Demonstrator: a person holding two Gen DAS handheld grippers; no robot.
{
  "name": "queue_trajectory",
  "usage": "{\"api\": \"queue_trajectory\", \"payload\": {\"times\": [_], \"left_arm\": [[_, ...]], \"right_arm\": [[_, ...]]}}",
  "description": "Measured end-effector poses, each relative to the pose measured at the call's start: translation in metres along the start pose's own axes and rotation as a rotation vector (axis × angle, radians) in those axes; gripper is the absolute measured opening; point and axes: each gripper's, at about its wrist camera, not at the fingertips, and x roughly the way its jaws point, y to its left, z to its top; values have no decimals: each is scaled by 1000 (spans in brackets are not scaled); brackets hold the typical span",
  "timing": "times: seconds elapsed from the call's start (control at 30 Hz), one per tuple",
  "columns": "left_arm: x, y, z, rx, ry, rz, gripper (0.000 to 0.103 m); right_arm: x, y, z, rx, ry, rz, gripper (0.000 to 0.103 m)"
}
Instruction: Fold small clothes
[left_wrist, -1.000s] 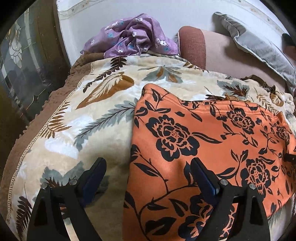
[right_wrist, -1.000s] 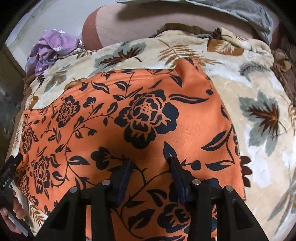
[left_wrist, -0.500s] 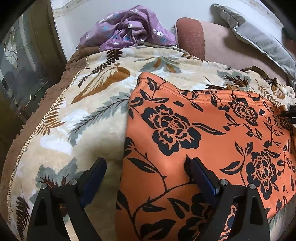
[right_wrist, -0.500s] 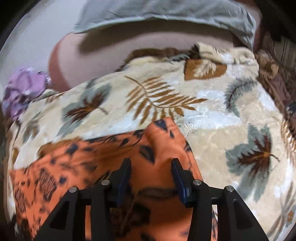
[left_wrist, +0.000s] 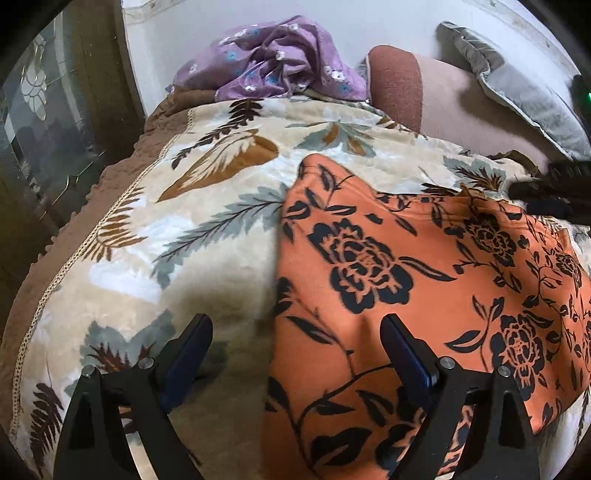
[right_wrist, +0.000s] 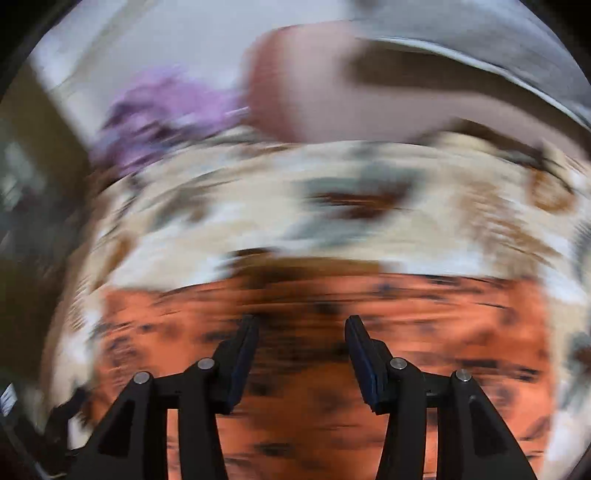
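The orange flowered garment lay spread flat on the leaf-patterned blanket, one straight edge running down its left side and its upper left corner pointing toward the far end of the bed. Whether it had already been doubled over once could not be told from its outline; it looked broad and smooth, so by my reading most of the folding was still to come. A purple flowered garment sat crumpled in a heap at the far edge of the blanket, not yet folded, next to a reddish-brown cushion and a grey pillow.

The left gripper stood with its jaws wide apart, straddling the left edge of the orange garment and clamped on nothing. The right gripper hovered over the same garment in a heavily blurred view; its jaws had just been opening and stood partly apart, with nothing pinched between them.

No basket, box or drawer showed in either view, so there was nothing to report inside one
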Motion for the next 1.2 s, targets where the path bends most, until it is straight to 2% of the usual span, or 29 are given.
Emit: {"api": "queue_trajectory", "payload": {"times": [0.13,0.3,0.33,0.4,0.5,0.63,0.8,1.03,1.2], "left_arm": [[3,9,-2,-12,26,1,92],[5,14,-4,-9,36,5,92],[5,14,-4,-7,33,4,92],[5,14,-4,4,29,2,92],[6,16,-5,17,25,3,92],[4,17,-3,7,11,4,92],[-6,12,-2,16,-25,-5,92],[-19,11,-1,-5,-60,-25,92],[-25,4,0,-3,-71,-27,92]], "right_arm": [[37,70,4,-97,57,96,53],[79,119,12,-108,84,216,53],[90,127,11,-107,93,215,53],[114,135,11,-121,114,153,53],[114,136,11,-125,85,151,55],[82,109,11,-27,75,228,55],[19,64,-6,-18,6,204,55],[-67,-19,-73,22,-30,45,55],[-100,-76,-119,106,-21,-46,55]]}}
